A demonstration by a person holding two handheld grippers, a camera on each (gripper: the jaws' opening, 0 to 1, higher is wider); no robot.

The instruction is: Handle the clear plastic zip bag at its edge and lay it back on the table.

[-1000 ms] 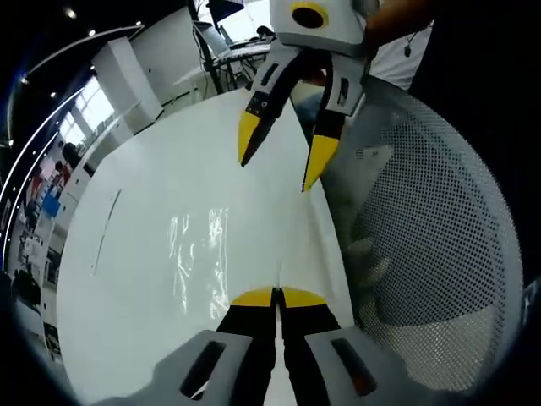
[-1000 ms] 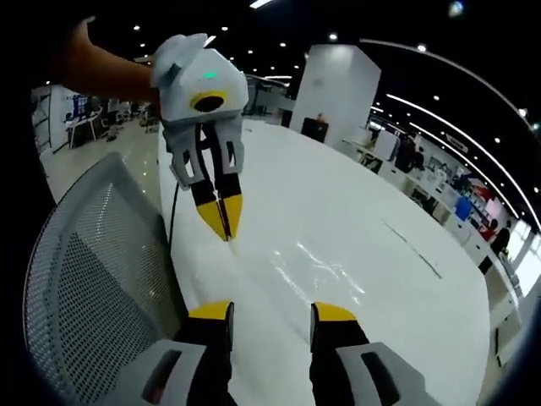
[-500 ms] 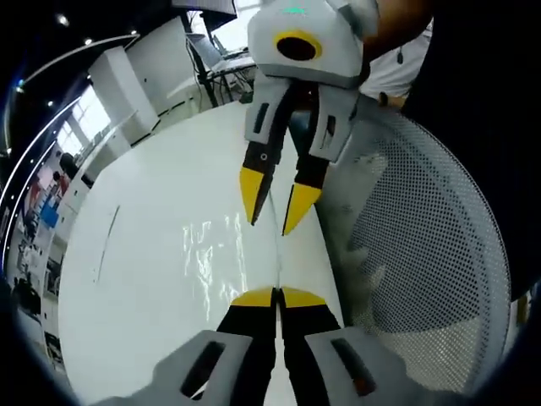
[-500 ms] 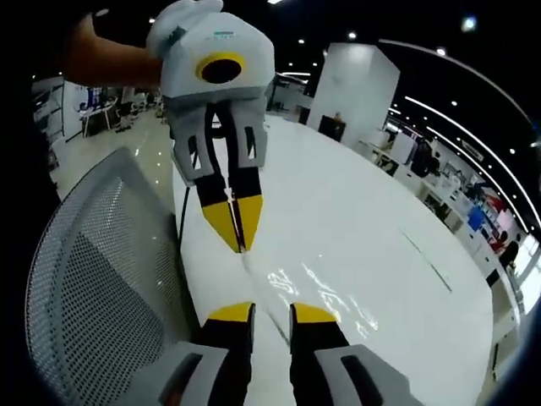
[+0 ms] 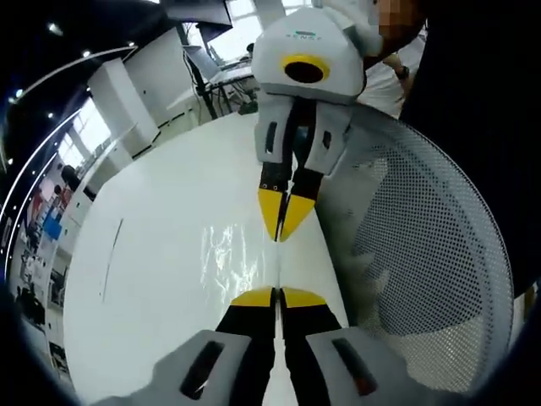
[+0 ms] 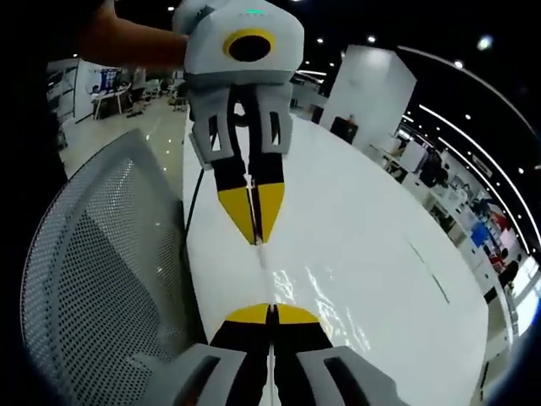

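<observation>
Both grippers, left (image 5: 276, 298) and right (image 6: 271, 314), pinch the bag's (image 5: 228, 258) edge at the desk (image 5: 161, 279) edge with closed jaws; uneven pulling could tear it.

The left gripper (image 5: 276, 298) and right gripper (image 6: 270, 315) have yellow tips on black jaws and pale grey bodies. The zip bag (image 5: 232, 258) is clear with white glare, lying on a plain white table (image 5: 152, 279). The chair back (image 5: 423, 279) is grey mesh, dotted with fine holes.
</observation>
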